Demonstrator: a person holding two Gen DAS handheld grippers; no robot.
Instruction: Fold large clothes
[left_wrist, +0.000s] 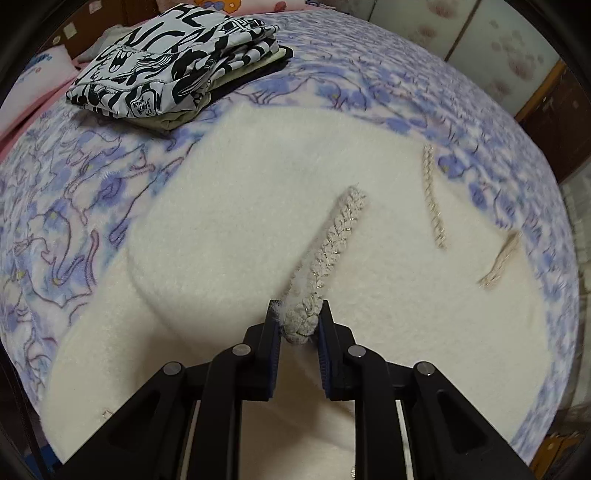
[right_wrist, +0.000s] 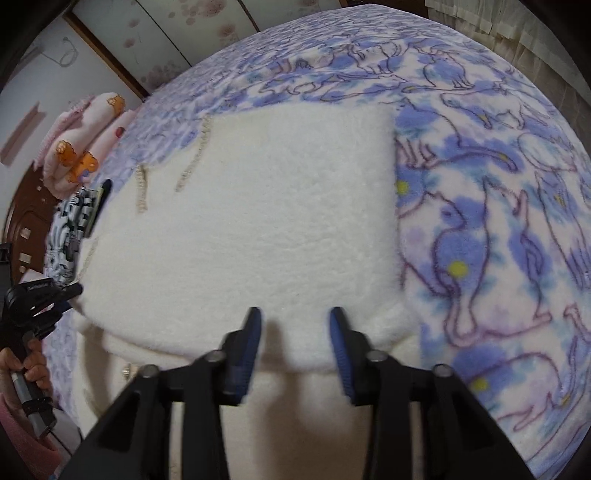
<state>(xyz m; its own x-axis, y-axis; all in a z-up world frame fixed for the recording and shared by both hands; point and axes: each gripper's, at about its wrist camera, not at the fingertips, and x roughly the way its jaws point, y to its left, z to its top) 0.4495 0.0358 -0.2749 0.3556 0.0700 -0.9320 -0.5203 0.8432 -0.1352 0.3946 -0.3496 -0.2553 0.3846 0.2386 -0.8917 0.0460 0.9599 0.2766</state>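
Centrally, spread over the bed: white fleece garment (left_wrist: 236, 206), one layer already laid over another, with a thick rounded fold edge curving across the near side. Lies on a purple cat-print blanket (left_wrist: 74, 206) that shows on all sides of it. Bears several strips of braided trim; nearest braided strip (left_wrist: 332, 251) runs up from the lower middle of the left wrist view, two shorter braids (left_wrist: 434, 199) further right. Left gripper (left_wrist: 298, 325) points steeply down, pads narrowed to a small gap and pinching the lower end of that nearest braided strip, with fleece fluff caught at the left pad. Seen also from the right wrist view at the far left edge, left gripper (right_wrist: 40, 295) held in a hand (right_wrist: 26, 365) wrapped round its handle. Right gripper (right_wrist: 295, 325) likewise angled down, blue-padded fingers standing clearly apart, straddling the rounded fold edge of the garment (right_wrist: 280, 206); nothing clamped, fleece only below and between the tips. Further out, at the far left of the bed: folded black-and-white printed clothes (left_wrist: 166, 62), stacked, well apart from the fleece. Beyond that, pink pillows (right_wrist: 92, 122) at the head of the bed and flower-patterned wardrobe doors (left_wrist: 498, 44) behind. Nothing between either gripper and the fleece.
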